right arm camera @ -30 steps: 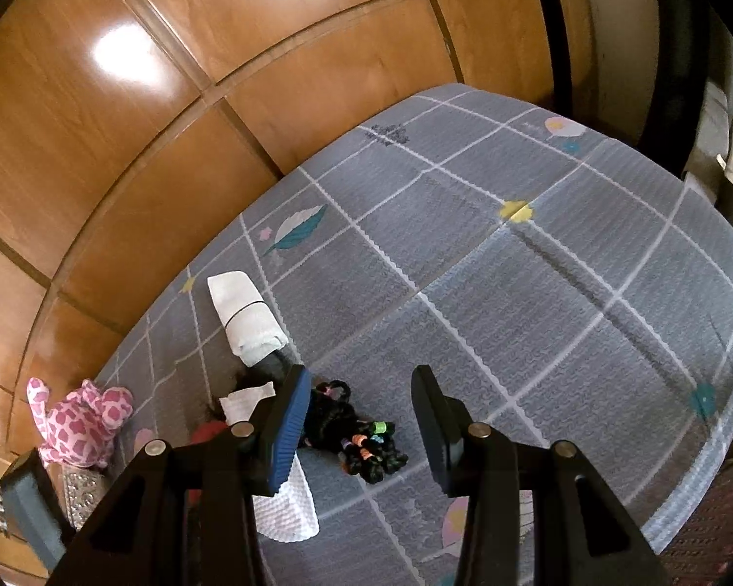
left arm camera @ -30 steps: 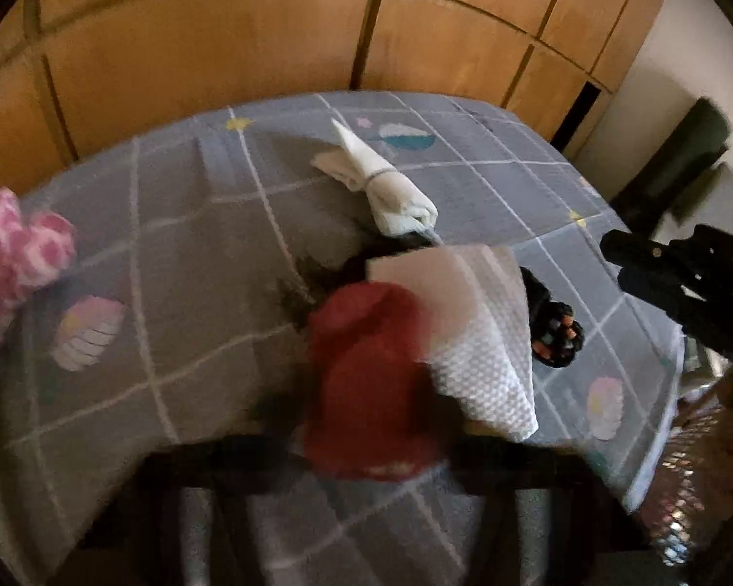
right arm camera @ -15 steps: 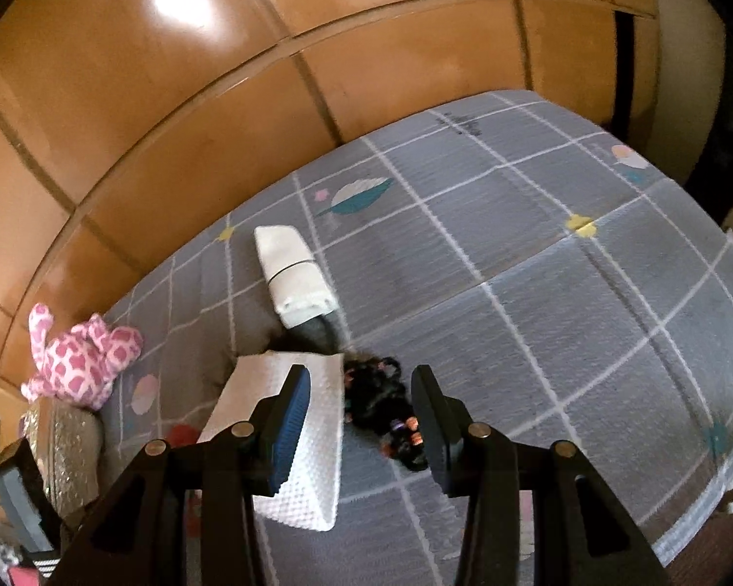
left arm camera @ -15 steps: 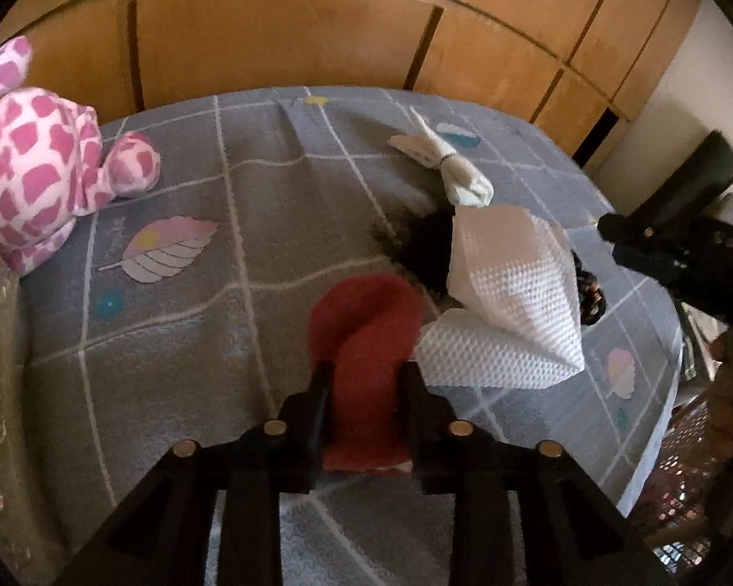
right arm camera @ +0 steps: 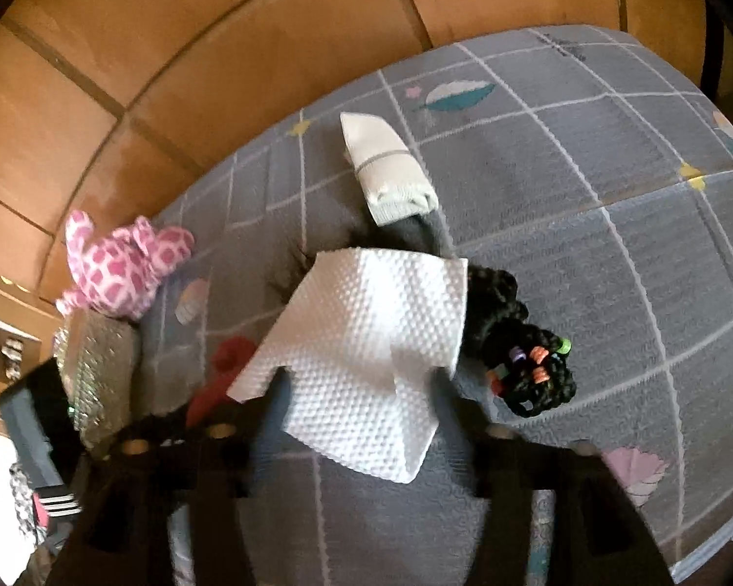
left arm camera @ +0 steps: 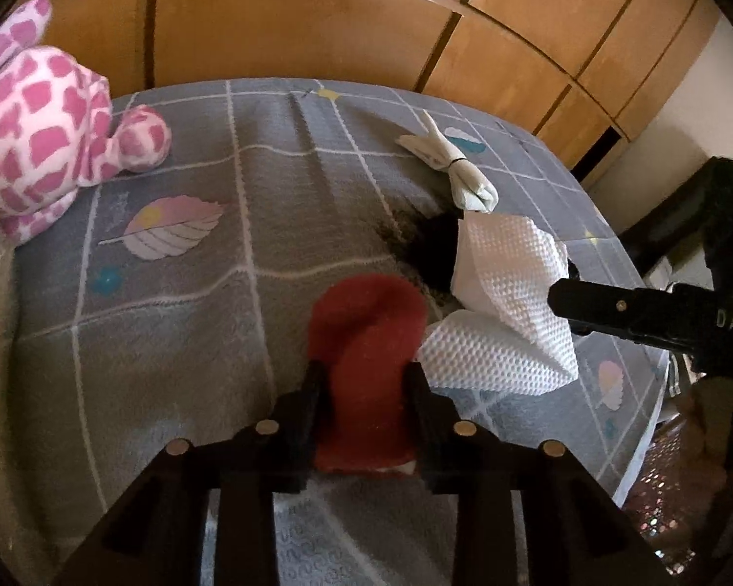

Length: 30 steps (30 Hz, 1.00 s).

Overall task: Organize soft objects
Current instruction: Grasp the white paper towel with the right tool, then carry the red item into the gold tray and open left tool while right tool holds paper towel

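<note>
My left gripper (left arm camera: 364, 381) is shut on a red fuzzy sock (left arm camera: 366, 337) lying on the grey checked blanket (left arm camera: 181, 303). My right gripper (right arm camera: 356, 381) is open, its jaws on either side of a white textured paper towel (right arm camera: 366, 342), low over it. The towel also shows in the left wrist view (left arm camera: 508, 303), with the right gripper's finger (left arm camera: 611, 305) at its right side. A black yarn doll with coloured hair bands (right arm camera: 528, 356) lies partly under the towel. A rolled pale sock (right arm camera: 391, 171) lies further back; it also shows in the left wrist view (left arm camera: 464, 176).
A pink and white plush toy (left arm camera: 39, 132) sits at the blanket's left edge, also in the right wrist view (right arm camera: 122, 263). A glittery silver bag (right arm camera: 97, 366) lies below it. Wooden wardrobe doors (left arm camera: 293, 19) stand behind the bed. The blanket's edge drops off at the right (left arm camera: 659, 415).
My right gripper has come down and forward over the white towel, its jaws now straddling it. My left gripper stays shut on the red sock, turned left so the plush shows.
</note>
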Tool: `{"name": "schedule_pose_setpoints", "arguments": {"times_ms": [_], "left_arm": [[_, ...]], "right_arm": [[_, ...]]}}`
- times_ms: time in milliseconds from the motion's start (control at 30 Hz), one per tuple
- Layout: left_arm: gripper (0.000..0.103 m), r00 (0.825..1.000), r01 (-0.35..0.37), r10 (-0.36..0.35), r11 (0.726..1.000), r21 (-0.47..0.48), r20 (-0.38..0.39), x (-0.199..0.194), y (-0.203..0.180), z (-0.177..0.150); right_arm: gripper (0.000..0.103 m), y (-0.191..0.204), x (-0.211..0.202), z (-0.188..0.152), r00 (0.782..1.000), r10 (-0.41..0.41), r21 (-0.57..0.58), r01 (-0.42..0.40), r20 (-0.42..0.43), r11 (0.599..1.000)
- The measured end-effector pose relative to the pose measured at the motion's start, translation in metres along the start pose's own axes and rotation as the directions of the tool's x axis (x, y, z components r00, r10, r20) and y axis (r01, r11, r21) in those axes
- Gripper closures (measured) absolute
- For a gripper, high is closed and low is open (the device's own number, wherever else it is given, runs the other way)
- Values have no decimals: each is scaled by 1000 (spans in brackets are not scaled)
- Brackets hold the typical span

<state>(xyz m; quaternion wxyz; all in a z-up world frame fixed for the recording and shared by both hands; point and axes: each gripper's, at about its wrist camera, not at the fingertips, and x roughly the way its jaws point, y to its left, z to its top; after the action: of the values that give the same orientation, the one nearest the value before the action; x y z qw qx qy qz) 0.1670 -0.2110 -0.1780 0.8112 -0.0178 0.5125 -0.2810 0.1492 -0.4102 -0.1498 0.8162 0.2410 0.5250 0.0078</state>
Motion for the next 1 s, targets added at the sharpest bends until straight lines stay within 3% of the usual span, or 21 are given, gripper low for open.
{"name": "schedule_pose_setpoints", "arguments": {"times_ms": [200, 233, 267, 300, 400, 500, 700, 1000], "left_arm": [[72, 999, -40, 40, 999, 4, 18, -10, -2, -11], [73, 999, -40, 40, 999, 0, 17, -13, -1, -14], [73, 999, -39, 39, 999, -5, 19, -15, -1, -17], [74, 999, -39, 40, 999, -7, 23, -16, 0, -19], [75, 999, -35, 35, 999, -5, 23, -23, 2, -25], [75, 999, -37, 37, 999, 2, 27, -30, 4, -29], [76, 998, -51, 51, 999, 8, 41, -42, 6, -33], [76, 994, -84, 78, 994, 77, 80, -59, -5, -19]], "right_arm": [[31, 19, 18, -6, 998, -48, -99, 44, -37, 994], [37, 23, 21, -8, 996, -82, -127, 78, -32, 989], [48, 28, 23, -10, 993, -121, -171, 117, -11, 978], [80, 33, 24, -12, 989, -145, -213, 142, 3, 966], [96, 38, 31, -19, 976, -217, -278, 210, 5, 938], [97, 37, 34, -20, 973, -231, -293, 221, 0, 930], [96, 26, 37, -18, 984, -177, -241, 166, -24, 956], [96, 30, 35, -23, 977, -214, -299, 206, 6, 932]]}}
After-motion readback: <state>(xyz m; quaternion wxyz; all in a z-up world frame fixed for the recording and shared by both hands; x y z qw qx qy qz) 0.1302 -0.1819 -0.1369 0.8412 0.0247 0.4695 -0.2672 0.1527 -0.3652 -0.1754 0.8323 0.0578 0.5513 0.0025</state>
